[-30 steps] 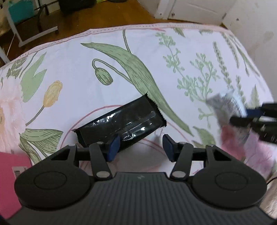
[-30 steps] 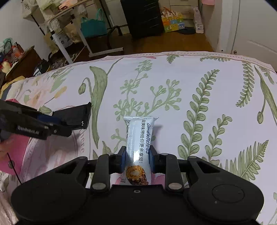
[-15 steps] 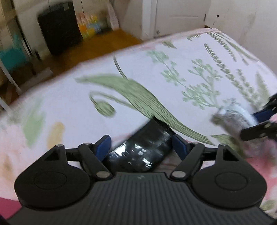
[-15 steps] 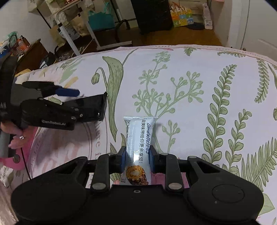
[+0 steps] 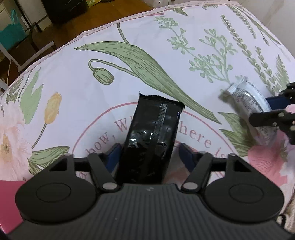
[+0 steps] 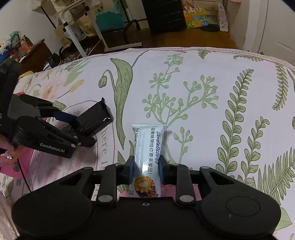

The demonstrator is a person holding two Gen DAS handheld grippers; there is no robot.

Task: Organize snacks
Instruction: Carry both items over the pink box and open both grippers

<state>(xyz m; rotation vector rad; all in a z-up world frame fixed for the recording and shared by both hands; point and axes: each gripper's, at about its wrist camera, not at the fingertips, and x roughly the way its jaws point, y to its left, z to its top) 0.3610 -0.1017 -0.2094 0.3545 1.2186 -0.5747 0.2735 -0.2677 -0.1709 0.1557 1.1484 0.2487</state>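
Note:
A black snack packet (image 5: 151,140) lies lengthwise between the fingers of my left gripper (image 5: 150,153) on the floral cloth. The left pad touches it, the right pad stands a little off it, so the jaws are open around it. The packet also shows in the right wrist view (image 6: 95,118), with the left gripper (image 6: 73,127) around it. My right gripper (image 6: 145,166) is shut on a white snack packet (image 6: 147,153) with blue print, pointing away from me. That white packet shows at the right edge of the left wrist view (image 5: 252,103).
A floral tablecloth (image 6: 202,88) covers the surface. A pink box (image 5: 9,199) sits at the near left, also seen in the right wrist view (image 6: 22,164). Beyond the far edge are a wooden floor, a white-framed stand (image 6: 103,37) and a black cabinet (image 6: 164,14).
My left gripper has moved onto the black packet, which now lies lengthwise between its opened fingers. My right gripper keeps its hold on the white packet.

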